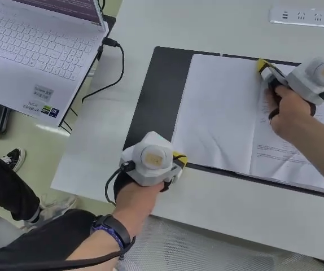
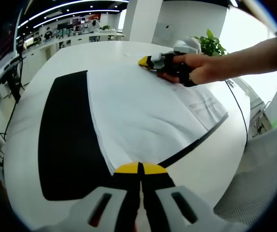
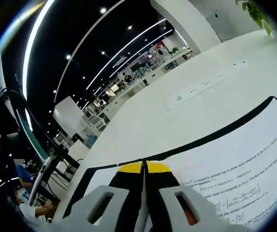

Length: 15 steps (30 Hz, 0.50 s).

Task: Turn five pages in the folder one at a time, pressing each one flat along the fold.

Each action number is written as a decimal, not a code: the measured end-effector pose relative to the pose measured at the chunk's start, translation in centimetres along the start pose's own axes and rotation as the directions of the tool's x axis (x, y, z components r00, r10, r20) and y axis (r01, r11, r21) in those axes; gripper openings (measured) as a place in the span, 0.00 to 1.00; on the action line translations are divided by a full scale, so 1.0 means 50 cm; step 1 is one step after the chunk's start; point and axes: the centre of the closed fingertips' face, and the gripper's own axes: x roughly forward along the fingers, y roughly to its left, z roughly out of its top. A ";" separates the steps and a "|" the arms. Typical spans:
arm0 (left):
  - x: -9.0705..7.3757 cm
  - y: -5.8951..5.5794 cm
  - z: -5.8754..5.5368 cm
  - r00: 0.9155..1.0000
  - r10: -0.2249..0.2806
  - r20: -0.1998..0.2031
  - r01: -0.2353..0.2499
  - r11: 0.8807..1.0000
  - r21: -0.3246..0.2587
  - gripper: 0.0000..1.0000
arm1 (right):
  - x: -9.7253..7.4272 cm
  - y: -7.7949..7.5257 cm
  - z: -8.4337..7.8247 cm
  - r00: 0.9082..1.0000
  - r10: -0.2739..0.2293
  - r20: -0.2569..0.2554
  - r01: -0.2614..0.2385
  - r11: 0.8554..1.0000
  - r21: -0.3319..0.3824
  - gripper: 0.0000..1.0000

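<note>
- The folder (image 1: 155, 96) lies open on the white table (image 1: 207, 25), with its black cover spread flat toward the laptop side.
- A blank white page (image 1: 218, 113) lies over the left half of the folder. A printed page (image 1: 289, 155) with lines of text lies on the right half, and the fold runs between them.
- The left gripper (image 1: 179, 160) is at the near edge of the folder, with its yellow tips at the lower corner of the blank page.
- In the left gripper view its two jaws are pressed together with no gap. I cannot tell whether a sheet is caught between them.
- The right gripper (image 1: 262, 66) is at the far end of the fold, near the top edge of the pages, and a hand (image 1: 289, 113) is wrapped around its handle.
- In the right gripper view its jaws are also closed against each other. The tips point down onto the paper just beside the black top edge of the folder, and printed text is close on the right.
- The two grippers are well apart, one at each end of the fold area.
- A laptop (image 1: 35, 45) stands open at the far left of the table, with a black cable (image 1: 115, 65) plugged into its side.
- A white power strip (image 1: 306, 16) lies at the far right edge of the table.
</note>
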 end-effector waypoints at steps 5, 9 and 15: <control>0.001 0.001 -0.001 1.000 0.001 0.001 -0.001 1.000 0.005 0.00 | -0.031 0.027 -0.018 0.999 0.030 -0.030 -0.031 0.999 -0.023 0.00; 0.002 0.002 -0.001 1.000 0.002 0.004 -0.002 1.000 0.002 0.00 | -0.052 0.039 -0.033 0.998 0.048 -0.043 -0.050 0.998 -0.039 0.00; 0.002 0.002 -0.001 1.000 0.005 0.014 -0.005 1.000 -0.012 0.00 | -0.092 0.056 -0.067 0.993 0.096 -0.074 -0.104 0.987 -0.120 0.00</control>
